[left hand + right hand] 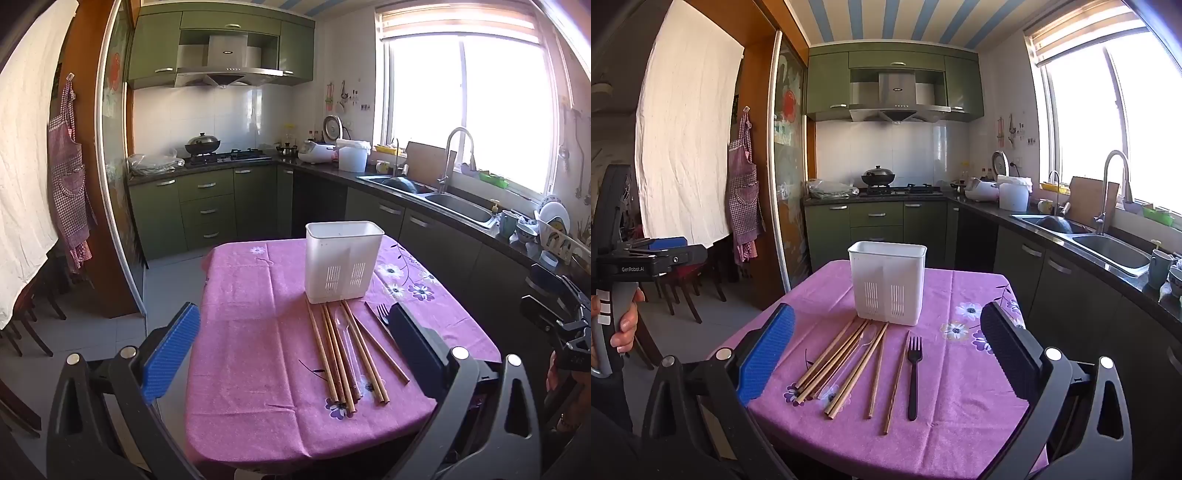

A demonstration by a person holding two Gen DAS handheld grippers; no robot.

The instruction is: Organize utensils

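Wok [202, 143] on stove, apron [70, 177], sink [458, 206].

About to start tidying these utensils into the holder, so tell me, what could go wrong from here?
1. The wooden chopsticks lie bunched and overlapping, with a clear plastic spoon among them; grabbing one could drag or scatter its neighbours.
2. The white utensil holder looks light and stands free on the purple tablecloth; a push from a utensil might tip it.
3. The black fork lies flat, so the open right gripper may pinch the cloth with it.
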